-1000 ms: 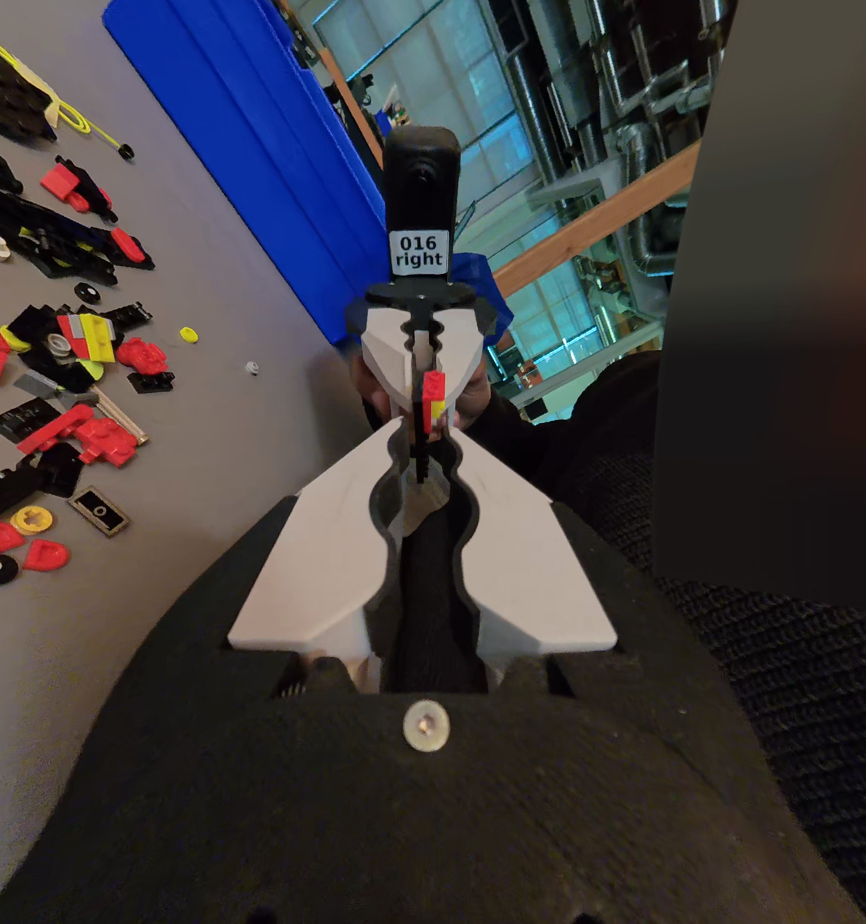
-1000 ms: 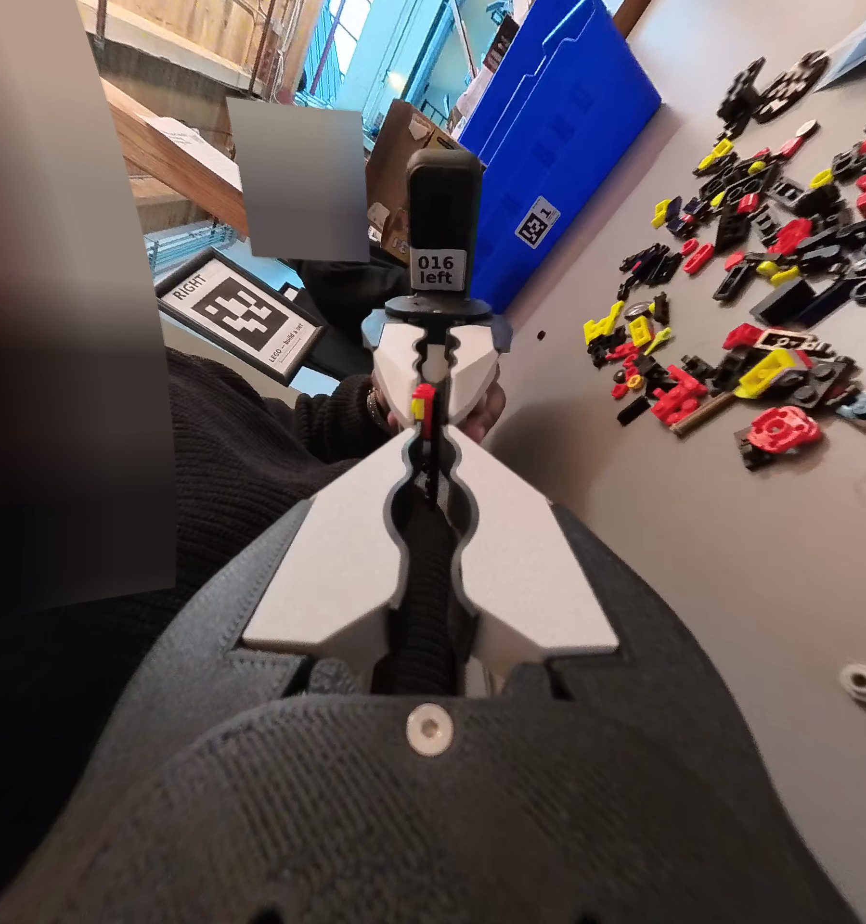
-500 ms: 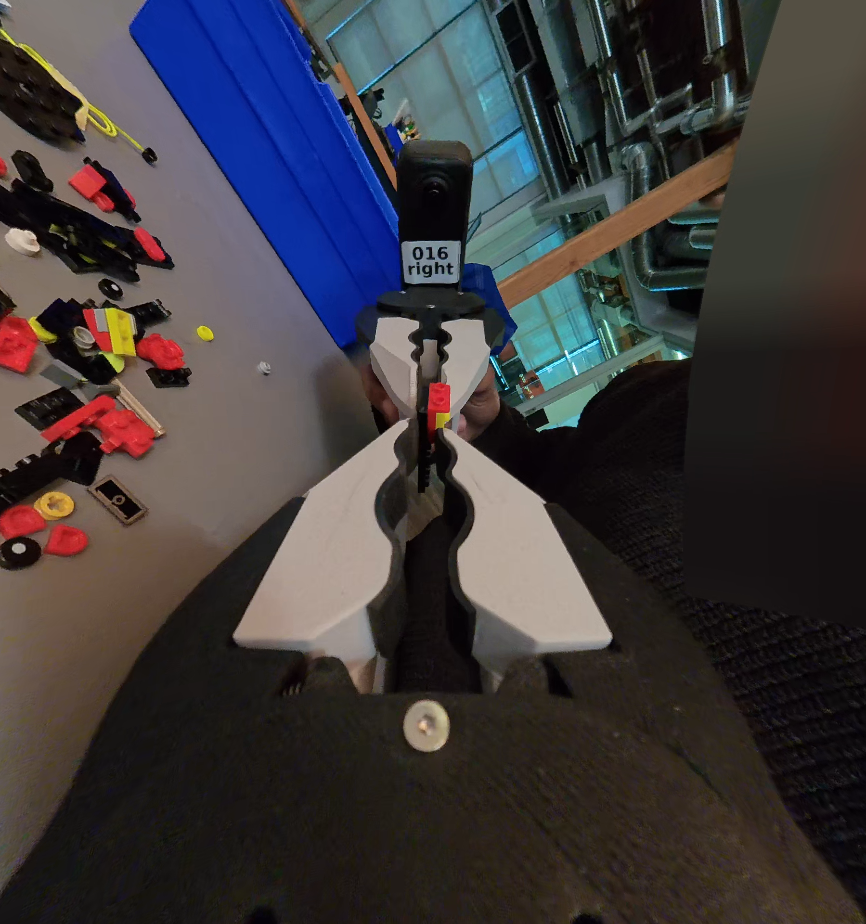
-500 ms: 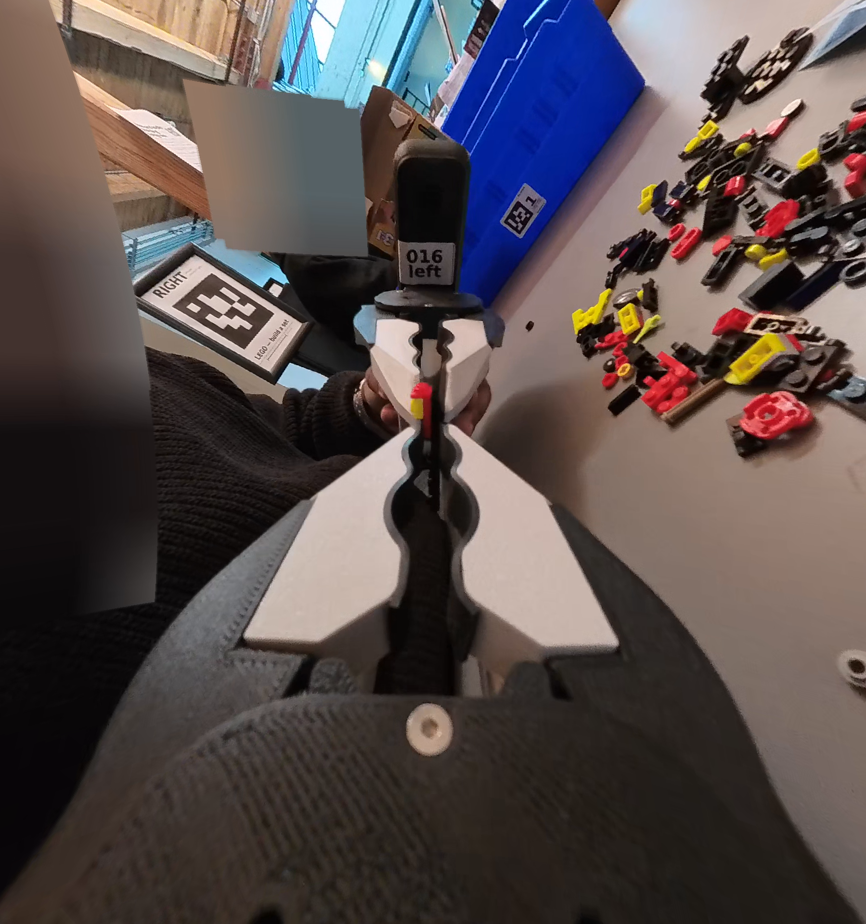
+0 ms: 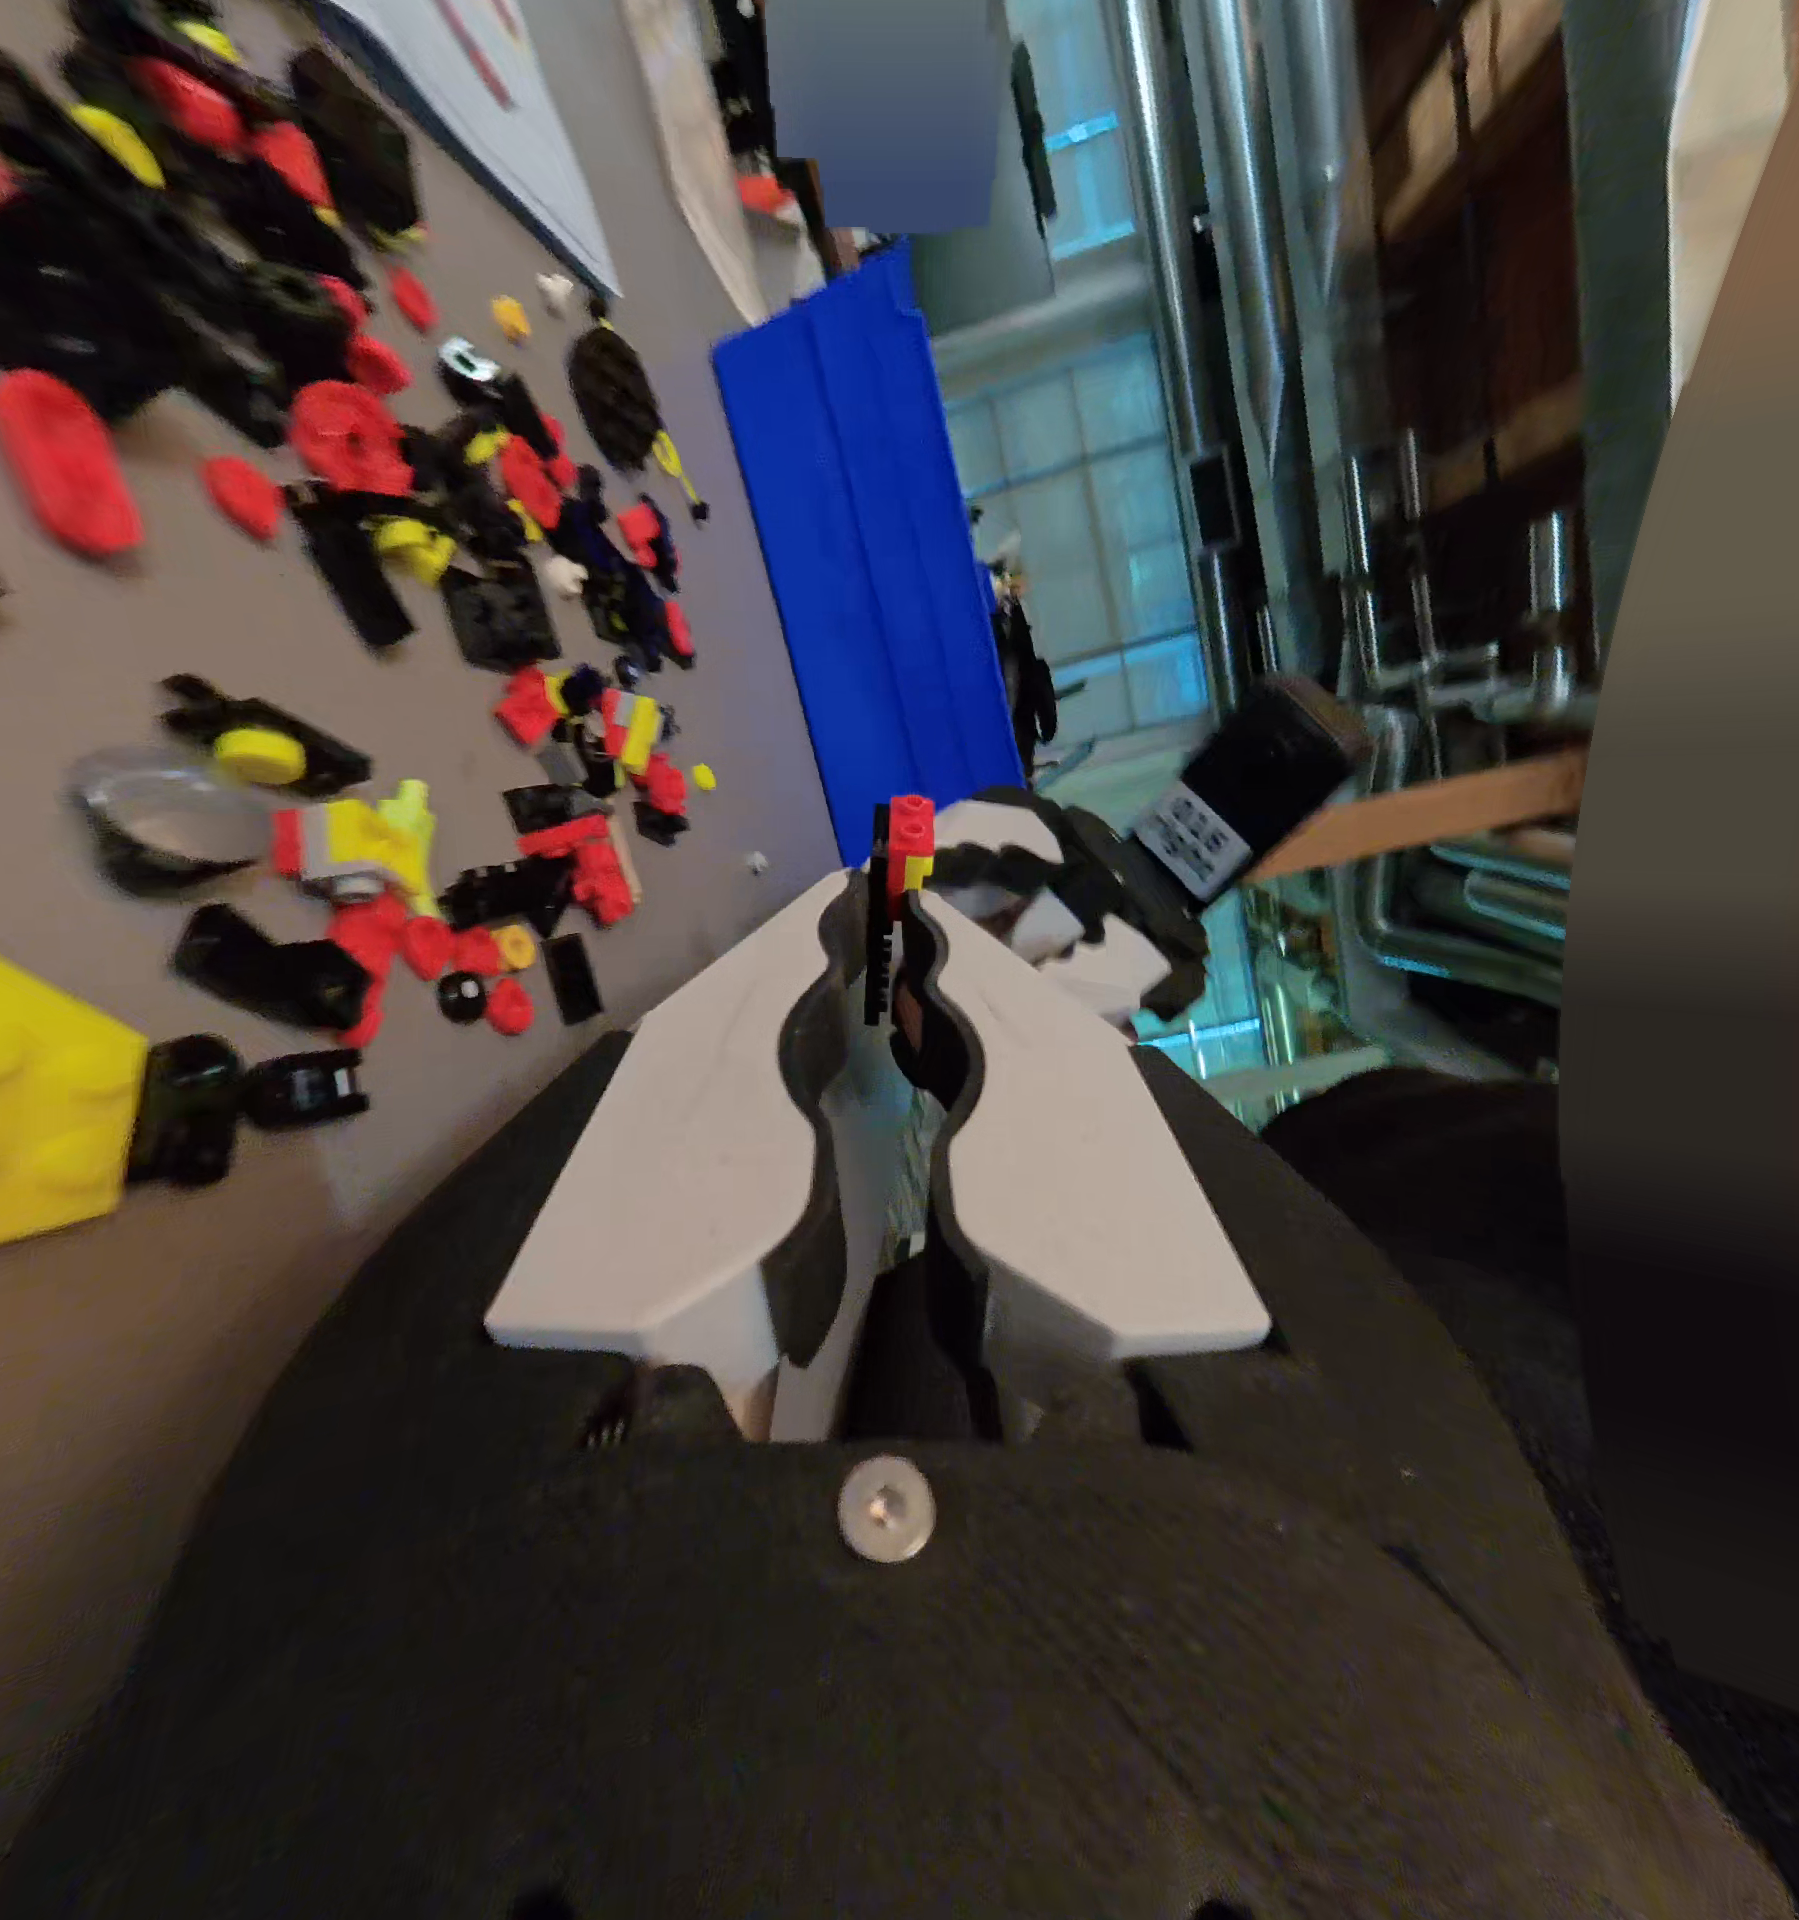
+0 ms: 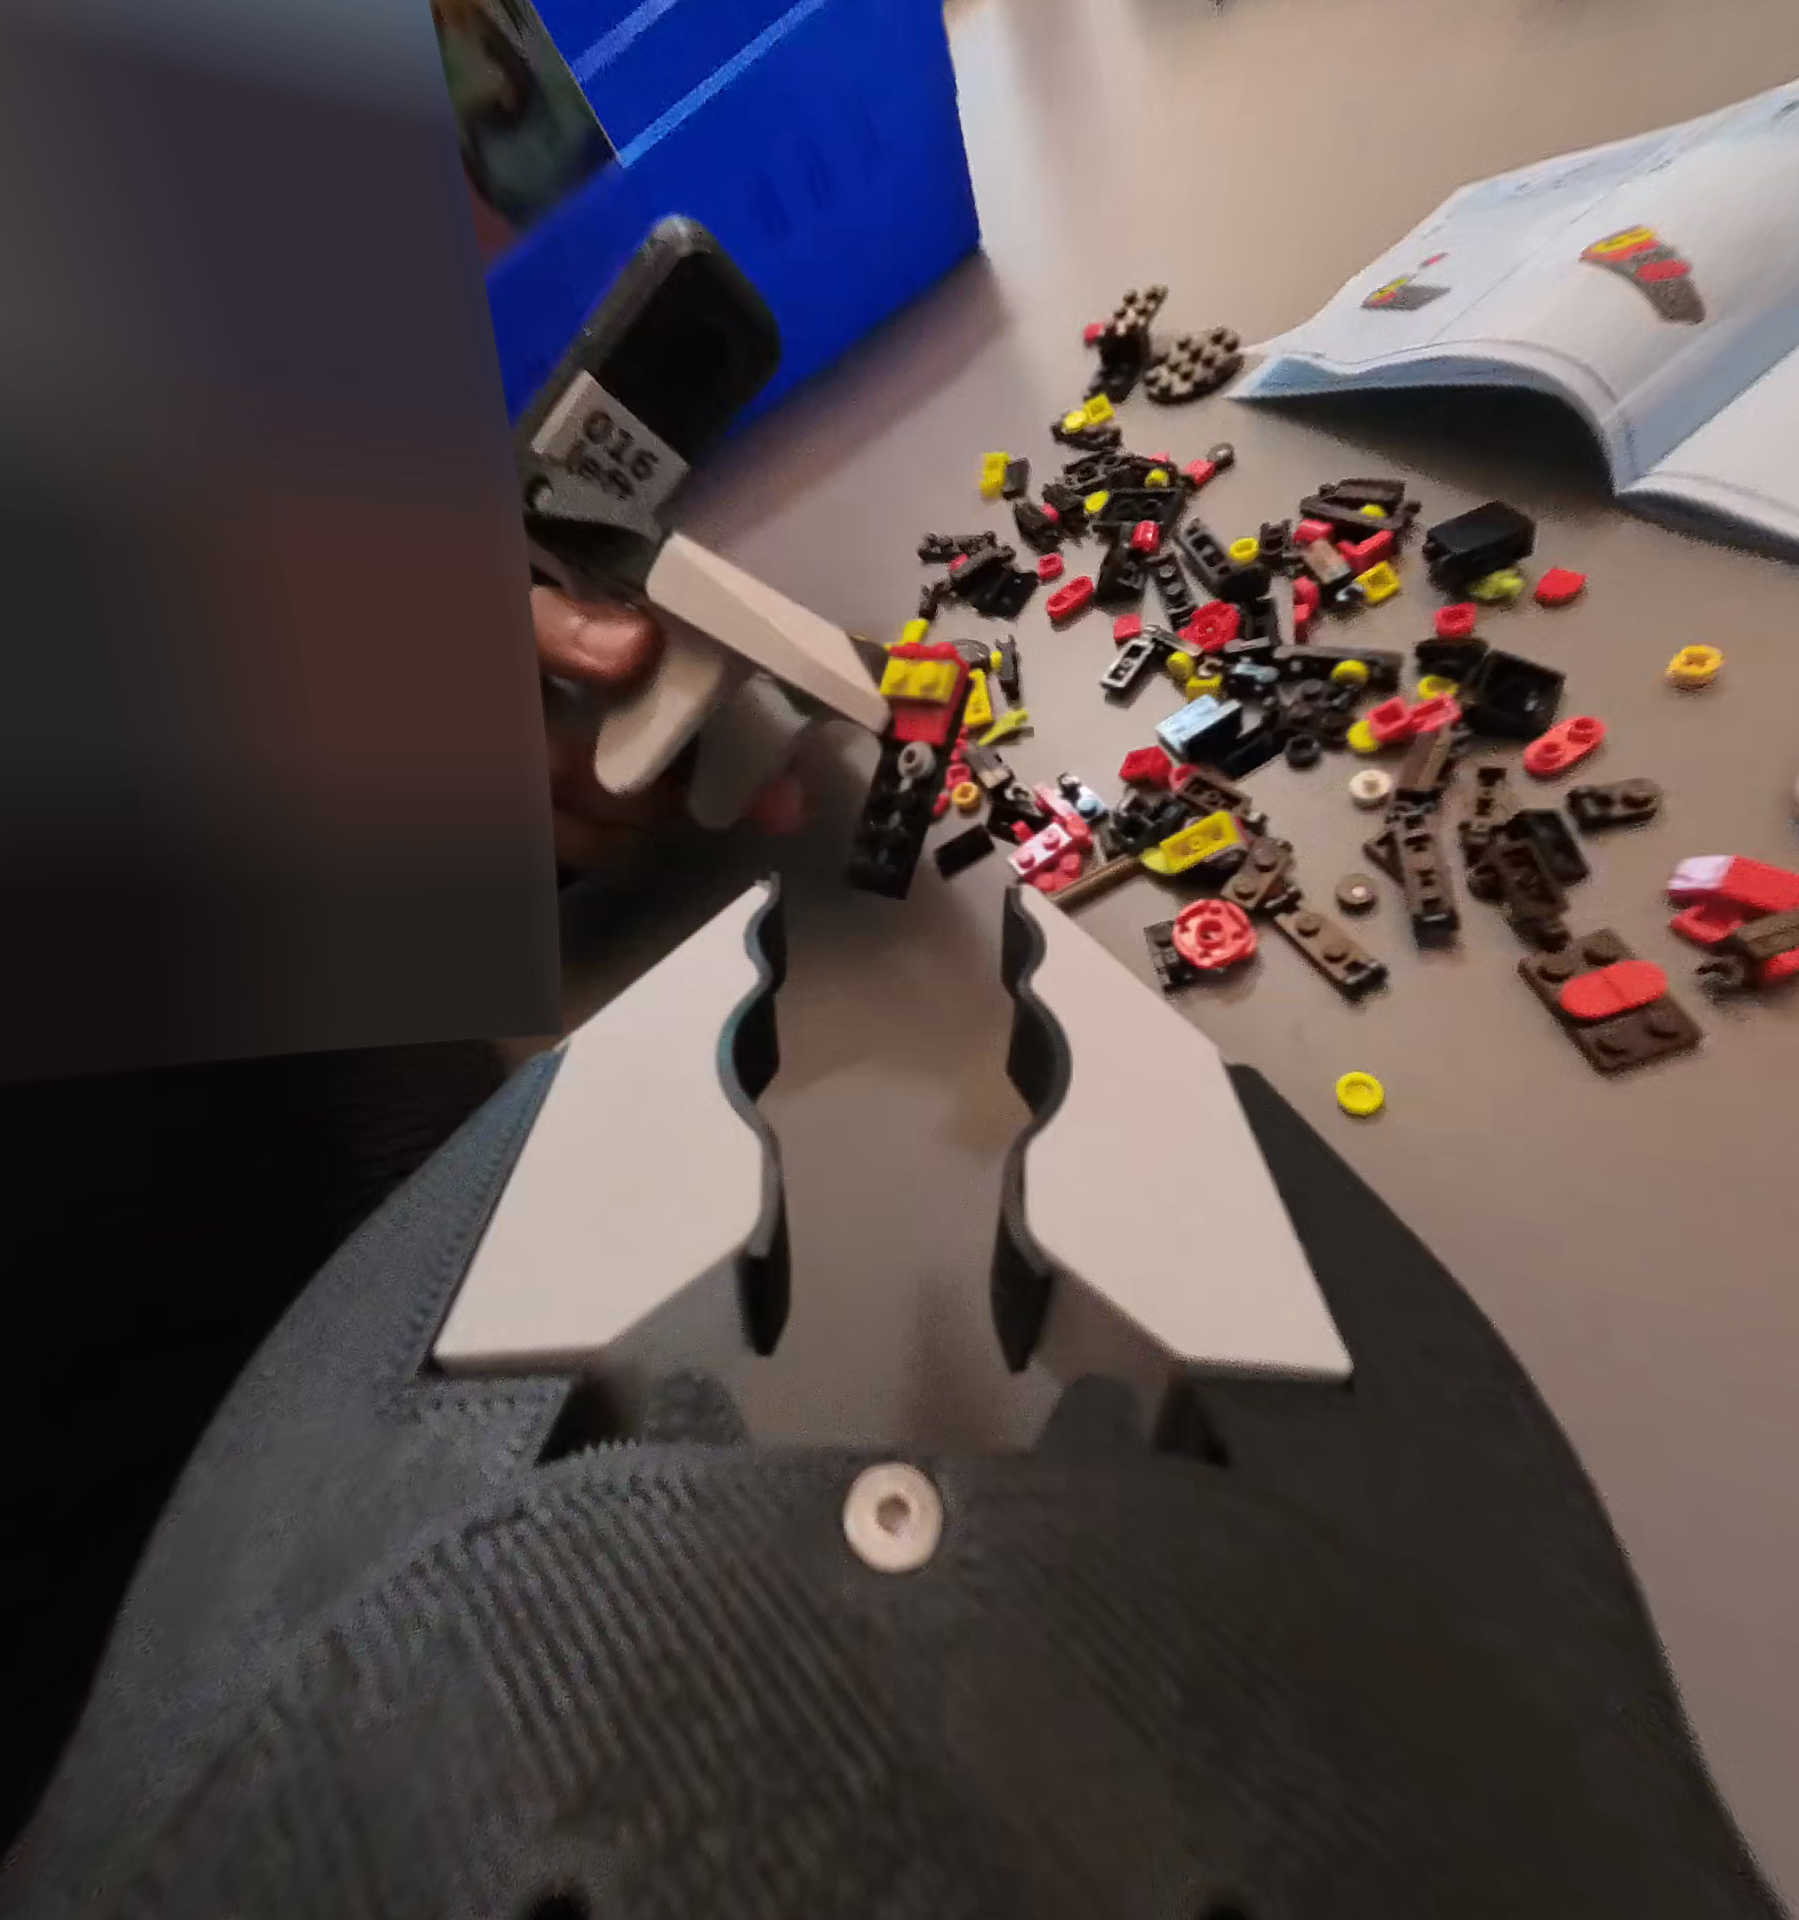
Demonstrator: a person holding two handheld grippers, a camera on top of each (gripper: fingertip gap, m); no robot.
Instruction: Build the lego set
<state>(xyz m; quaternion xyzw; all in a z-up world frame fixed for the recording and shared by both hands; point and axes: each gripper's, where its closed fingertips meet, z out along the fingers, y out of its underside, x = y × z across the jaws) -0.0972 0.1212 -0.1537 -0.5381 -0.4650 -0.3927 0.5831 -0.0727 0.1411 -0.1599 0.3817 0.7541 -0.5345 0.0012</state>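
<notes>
My left gripper (image 5: 893,904) is shut on a small lego assembly (image 5: 910,831): a black plate with a red and a yellow brick on top. In the right wrist view the assembly (image 6: 910,758) hangs from the left gripper (image 6: 869,712) above the grey table, just ahead and left of my right gripper (image 6: 890,914). The right gripper is open and empty, its jaws wide apart and clear of the assembly. In the left wrist view the right gripper (image 5: 1061,914) shows just beyond the assembly, tilted.
Several loose black, red and yellow lego parts (image 6: 1290,707) lie spread over the grey table (image 6: 1497,1299). An open instruction booklet (image 6: 1601,312) lies at the back right. A blue bin (image 6: 770,156) stands behind. A large yellow brick-shaped box (image 5: 22,1101) sits at the left.
Both grippers were shut on the assembly, facing each other. The right gripper has opened, let go and drawn back. The left gripper keeps the assembly, and both views have swung towards the table.
</notes>
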